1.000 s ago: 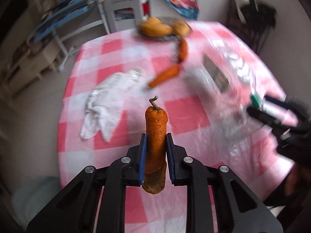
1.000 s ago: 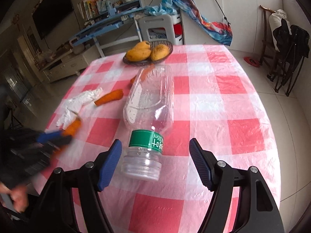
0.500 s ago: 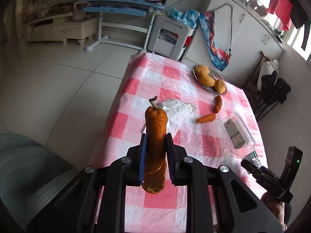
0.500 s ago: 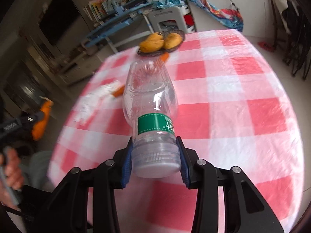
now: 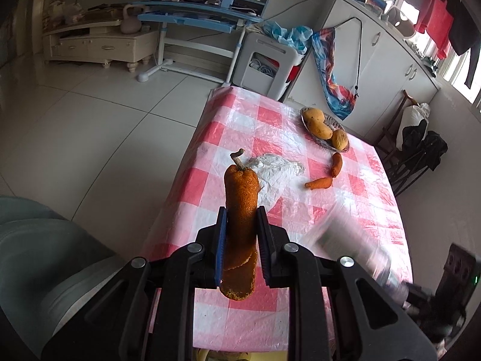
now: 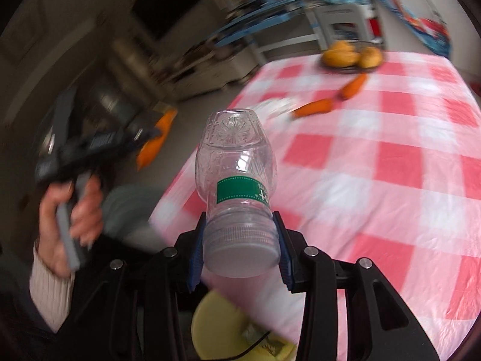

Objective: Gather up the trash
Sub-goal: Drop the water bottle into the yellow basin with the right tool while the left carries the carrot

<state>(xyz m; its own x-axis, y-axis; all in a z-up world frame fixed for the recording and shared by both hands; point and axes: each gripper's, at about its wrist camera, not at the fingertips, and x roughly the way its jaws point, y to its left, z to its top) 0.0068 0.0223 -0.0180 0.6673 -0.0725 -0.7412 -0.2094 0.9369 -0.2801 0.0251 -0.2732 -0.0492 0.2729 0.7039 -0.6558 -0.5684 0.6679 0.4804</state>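
Note:
My left gripper (image 5: 240, 234) is shut on a long orange peel with a stem (image 5: 242, 207), held upright off the near left edge of the pink checked table (image 5: 288, 222). My right gripper (image 6: 239, 240) is shut on the capped neck of a clear plastic bottle with a green label (image 6: 236, 174), lifted above the table's near left corner. A crumpled white tissue (image 5: 275, 170) and two more orange peel pieces (image 5: 319, 183) (image 5: 337, 164) lie on the table. The left gripper with its peel shows blurred in the right wrist view (image 6: 150, 138).
A dish of yellow fruit (image 5: 324, 128) stands at the table's far side. A yellow bin (image 6: 237, 331) sits below the right gripper at the table's near edge. A grey-green rounded object (image 5: 33, 252) stands on the floor to the left. Shelves and cabinets line the far wall.
The right gripper closed on the bottle and lifted it off the table toward the near left corner. The left gripper drew back from over the table with the peel still held.

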